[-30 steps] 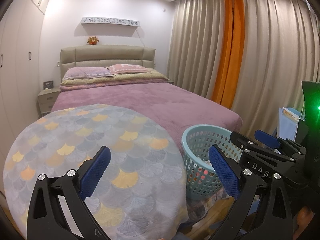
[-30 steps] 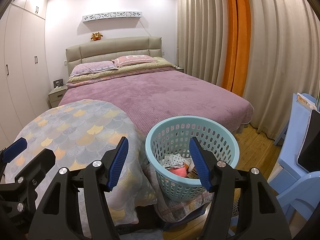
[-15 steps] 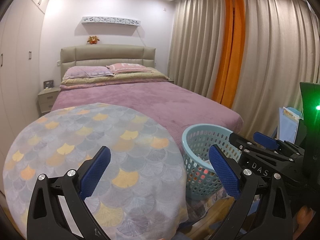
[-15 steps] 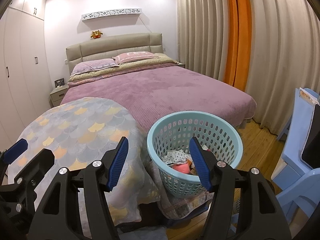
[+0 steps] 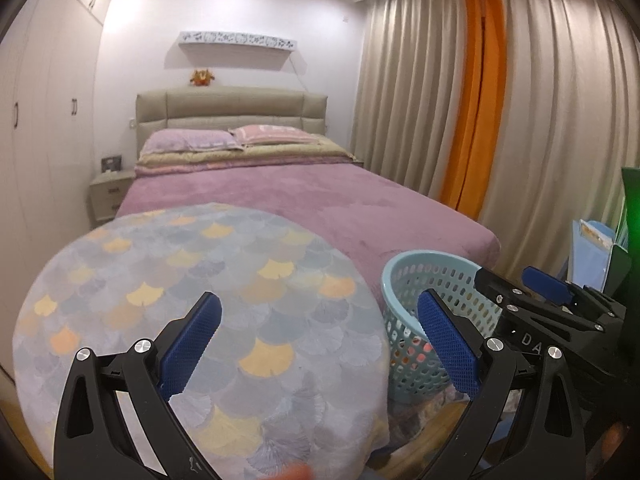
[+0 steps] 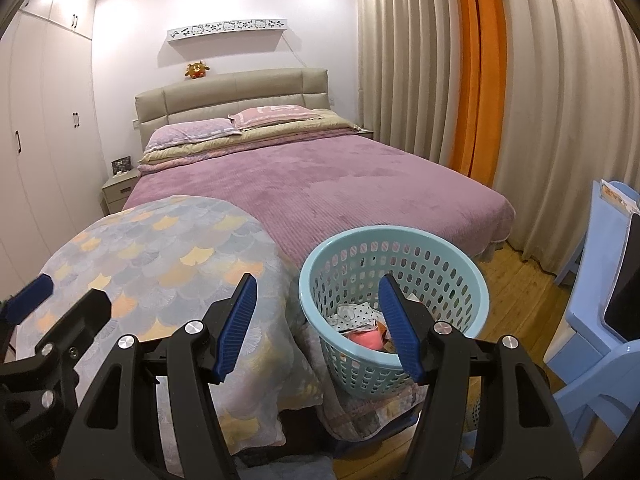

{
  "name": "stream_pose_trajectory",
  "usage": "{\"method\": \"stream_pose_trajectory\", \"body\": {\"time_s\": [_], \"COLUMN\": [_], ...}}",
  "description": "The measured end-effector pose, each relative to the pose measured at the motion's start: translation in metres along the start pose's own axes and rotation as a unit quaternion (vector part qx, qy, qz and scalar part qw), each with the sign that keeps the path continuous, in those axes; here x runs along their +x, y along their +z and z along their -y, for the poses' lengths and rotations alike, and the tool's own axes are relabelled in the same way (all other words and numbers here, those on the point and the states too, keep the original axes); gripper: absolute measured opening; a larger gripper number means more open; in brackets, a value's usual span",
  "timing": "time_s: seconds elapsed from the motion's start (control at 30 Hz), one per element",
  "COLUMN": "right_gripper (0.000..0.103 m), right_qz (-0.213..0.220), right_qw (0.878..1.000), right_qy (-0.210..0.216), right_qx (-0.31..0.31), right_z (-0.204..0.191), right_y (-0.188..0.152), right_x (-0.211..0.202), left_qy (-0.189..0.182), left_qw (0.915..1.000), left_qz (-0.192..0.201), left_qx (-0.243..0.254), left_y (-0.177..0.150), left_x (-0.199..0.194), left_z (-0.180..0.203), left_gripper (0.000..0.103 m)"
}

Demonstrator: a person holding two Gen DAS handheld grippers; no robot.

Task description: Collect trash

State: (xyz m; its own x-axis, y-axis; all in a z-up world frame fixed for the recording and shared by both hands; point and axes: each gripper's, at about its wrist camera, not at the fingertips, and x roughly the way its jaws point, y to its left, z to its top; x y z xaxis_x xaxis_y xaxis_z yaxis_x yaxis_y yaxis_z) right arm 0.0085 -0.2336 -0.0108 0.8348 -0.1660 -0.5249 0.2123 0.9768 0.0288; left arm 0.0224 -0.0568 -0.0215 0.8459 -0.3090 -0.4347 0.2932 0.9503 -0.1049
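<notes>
Far left: white wardrobe doors [image 6: 44, 152] along the wall, a small nightstand [image 6: 120, 188] beside the headboard. Near left: a round table [image 5: 192, 304] draped in a scallop-patterned cloth, bare of any trash in view, likely already cleared. Hovering above its near edge: the left claw [image 5: 320, 340], blue pads spread wide, nothing between them, tilted down toward the cloth as if scanning for leftovers. Behind, filling the middle: a bed [image 6: 320, 184] under a purple spread, pillows at the far end. Just right of the table, touching the hanging cloth: a light blue perforated basket [image 6: 394, 284] on the floor, set close so dropped items fall short of no gap. Inside it: the collected trash [image 6: 362, 326], a spotted white scrap and something pink, low in the bottom. Aimed over the basket's near rim: the right claw [image 6: 320, 328], moderately open and empty, apparently just above the drop point. Far right: beige curtains with an orange strip [image 6: 476, 80], then a blue plastic chair [image 6: 600, 320].
</notes>
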Motion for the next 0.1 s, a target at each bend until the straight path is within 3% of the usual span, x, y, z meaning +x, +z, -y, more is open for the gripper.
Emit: {"method": "stream_pose_trajectory", "body": {"time_s": [0.1], "right_gripper": [0.059], "right_qz": [-0.001], "right_qw": [1.0], "right_qy": [0.005], "right_qx": [-0.005], "right_z": [-0.0063], "right_y": [0.0026], "right_x": [0.0022], "left_qy": [0.012], "left_qw": [0.9998], "left_qz": [-0.007], "left_qx": [-0.01], "left_y": [-0.0001], "left_x": [0.005], "left_z": [-0.0082], "left_gripper": [0.096]}}
